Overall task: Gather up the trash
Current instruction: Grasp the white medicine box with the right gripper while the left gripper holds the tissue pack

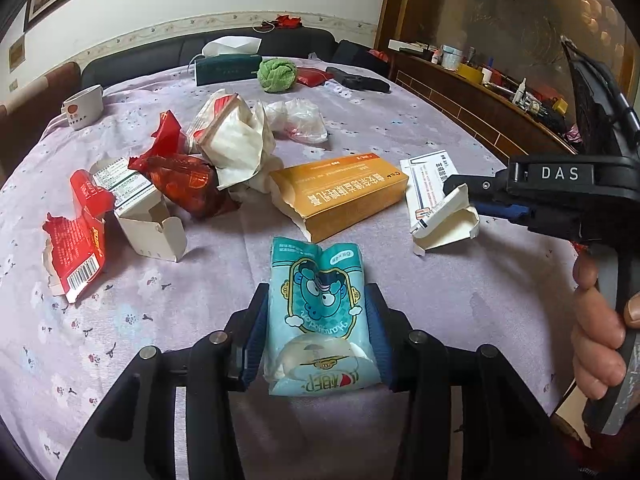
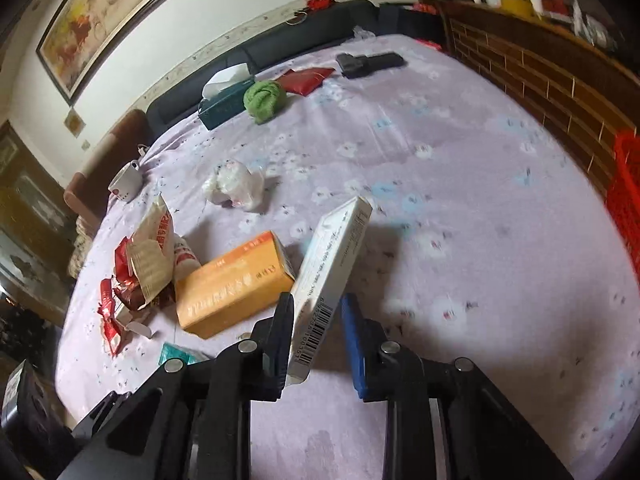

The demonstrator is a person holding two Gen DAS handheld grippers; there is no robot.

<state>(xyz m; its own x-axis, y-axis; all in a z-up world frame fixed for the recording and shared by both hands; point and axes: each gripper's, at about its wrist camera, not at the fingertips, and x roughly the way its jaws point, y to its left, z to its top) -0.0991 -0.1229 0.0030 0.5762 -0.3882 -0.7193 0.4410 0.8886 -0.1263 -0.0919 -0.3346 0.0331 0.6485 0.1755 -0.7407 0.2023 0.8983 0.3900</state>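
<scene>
Right wrist view shows the white carton point(image 2: 332, 280) tilted up off the bench point(image 2: 460, 184), the right gripper point(image 2: 318, 340) pinching only its barcode end; it could pivot or slip out, or knock the orange box point(image 2: 232, 284) just beside it. In the left wrist view the left gripper point(image 1: 320, 332) squeezes the soft blue packet point(image 1: 320, 312), which could slide free.

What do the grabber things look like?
Both are black plastic. The left gripper has fingers with blue pads and round silver bolts. The right gripper carries white letters "DAS", a black cable, and a grey handle; in its own view, one blue finger shows.
</scene>
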